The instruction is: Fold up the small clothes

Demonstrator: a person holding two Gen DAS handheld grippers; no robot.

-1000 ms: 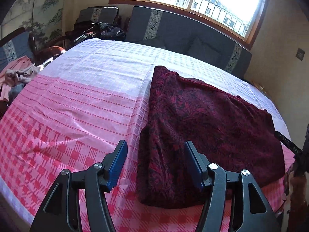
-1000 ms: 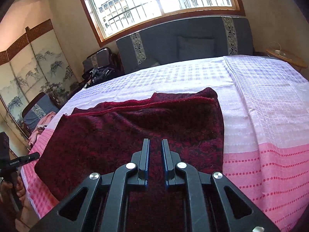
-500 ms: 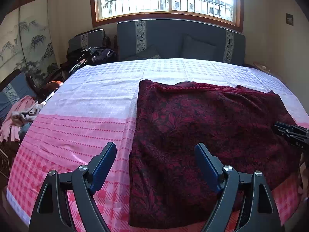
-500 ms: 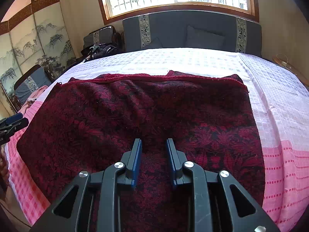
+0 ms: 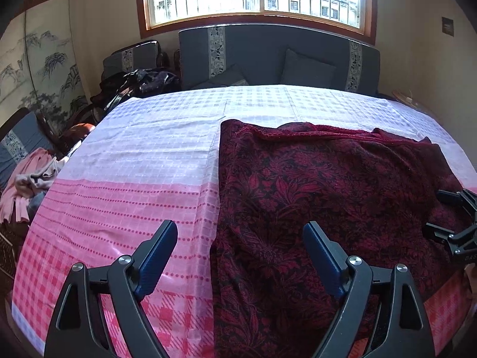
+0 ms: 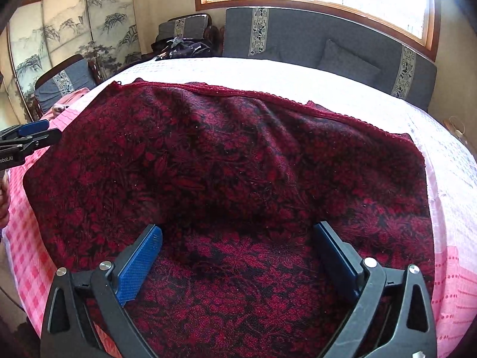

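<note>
- Dark red floral garment (image 6: 232, 161) lies flat on pink checked bedspread (image 5: 125, 197), long axis left-right.
- Right gripper (image 6: 238, 256) directly over garment's near part, jaws just sprung wide, nothing held.
- Left gripper (image 5: 238, 256) straddles garment's left edge, jaws just widened, nothing held.

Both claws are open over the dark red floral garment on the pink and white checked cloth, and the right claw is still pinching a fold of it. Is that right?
Not quite. In the right wrist view the right claw pinches nothing: its jaws have just been opening and stand wide, the dark red floral garment lying flat beneath. The left claw is open too, above the pink and white checked cloth.
</note>
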